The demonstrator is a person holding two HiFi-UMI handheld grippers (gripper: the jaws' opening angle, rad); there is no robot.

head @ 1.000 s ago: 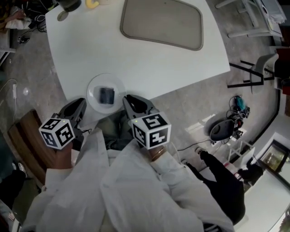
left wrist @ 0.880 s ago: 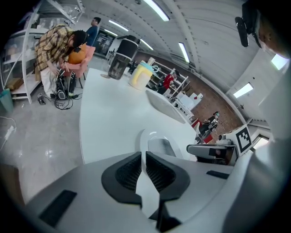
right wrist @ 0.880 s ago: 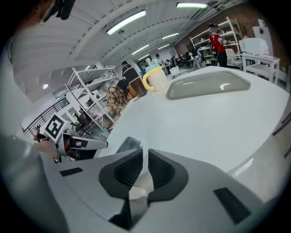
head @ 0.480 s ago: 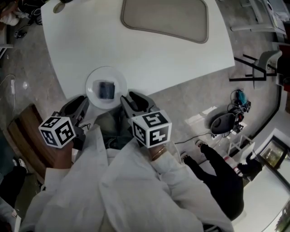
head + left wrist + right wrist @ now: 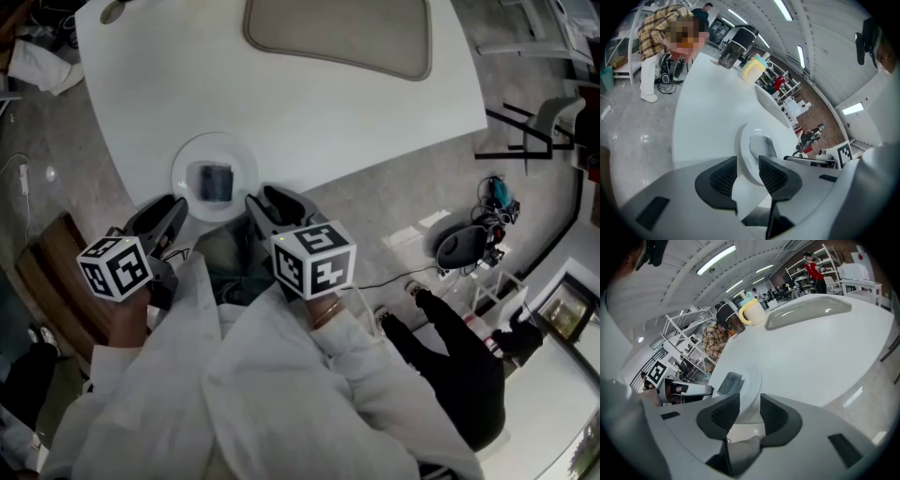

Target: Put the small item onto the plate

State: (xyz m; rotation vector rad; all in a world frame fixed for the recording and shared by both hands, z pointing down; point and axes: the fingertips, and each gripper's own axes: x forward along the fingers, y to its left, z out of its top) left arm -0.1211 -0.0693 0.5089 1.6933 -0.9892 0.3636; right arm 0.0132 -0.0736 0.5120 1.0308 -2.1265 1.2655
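The left gripper (image 5: 747, 171) is standing with its jaws spread, having just been opening. Nothing is sitting pinched between its dark ribbed pads (image 5: 724, 176). The near rim of the plate (image 5: 745, 159) is showing through the gap beyond them. The right gripper (image 5: 750, 412) is likewise gaping wide after just opening. It is gripping nothing, and the same plate's edge is showing past its pads.

In the head view both grippers are reaching down and forward from white sleeves (image 5: 234, 375). Their tips are lying at the near edge of the white table (image 5: 309, 112), one on each side of the plate's near rim. Whether either tip is touching that rim I cannot tell.

The small item (image 5: 214, 182), a dark squarish block, is lying flat in the middle of the plate, apart from both grippers. The plate itself is sitting close to the table's near edge.

Farther across the tabletop, a grey rounded mat (image 5: 337, 33) is lying well apart from the plate. At the far end a pale yellow mug (image 5: 752, 311) is standing beside a dark container (image 5: 733, 47). A person in a plaid shirt (image 5: 654, 33) is bending over near that end.
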